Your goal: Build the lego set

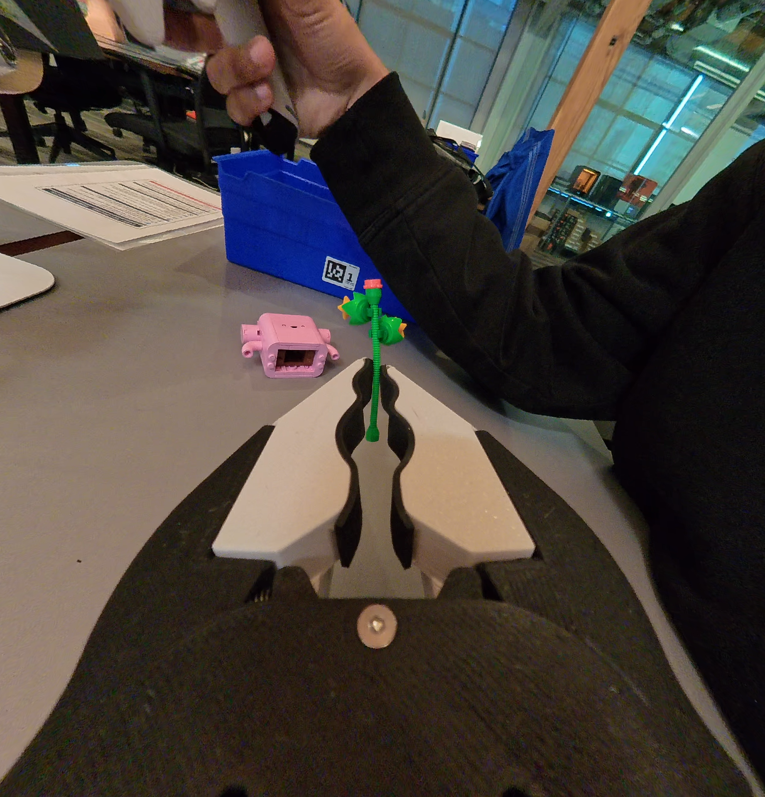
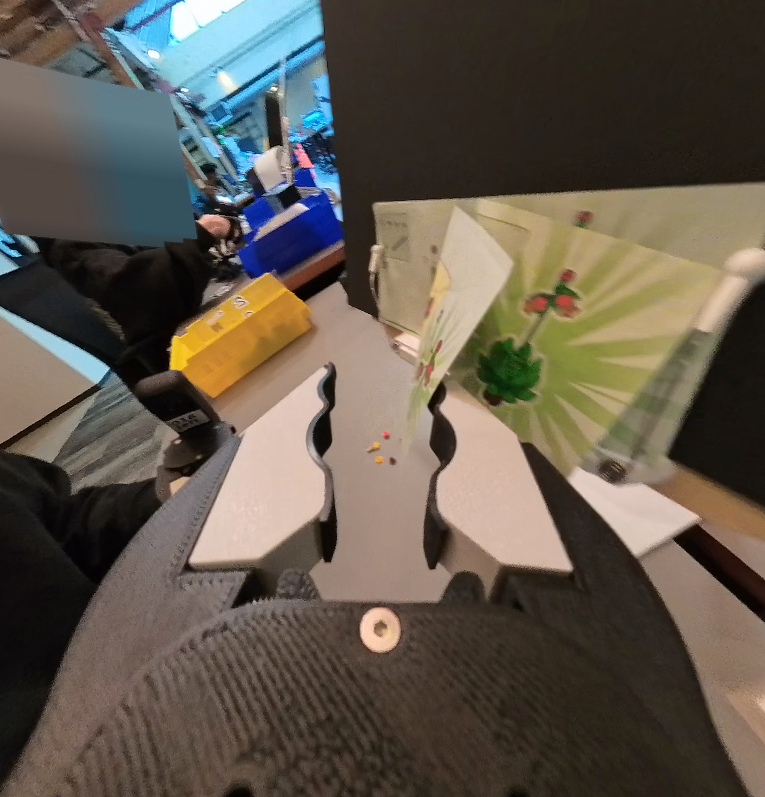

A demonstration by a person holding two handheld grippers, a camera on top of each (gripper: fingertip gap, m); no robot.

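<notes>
My left gripper (image 1: 375, 366) is shut on a green lego flower stem (image 1: 375, 340) and holds it upright above the grey table (image 1: 113, 388). The stem carries two green buds with orange tips and a red cap on top. A pink lego pot (image 1: 288, 345) with a smiling face lies on its side on the table, just left of the stem, its open end towards me. My right gripper (image 2: 383, 384) is open and empty above the table. Several tiny yellow, red and dark lego pieces (image 2: 380, 448) lie on the table between its fingers.
A blue bin (image 1: 281, 224) stands behind the pot. A person's black sleeve (image 1: 458, 258) crosses the right side. In the right wrist view, an instruction booklet (image 2: 566, 345) stands open on a holder at right, and a yellow bin (image 2: 242, 332) sits at left. Papers (image 1: 126, 207) lie far left. The gap from one gripper's tips to the other's is roughly 25 centimeters.
</notes>
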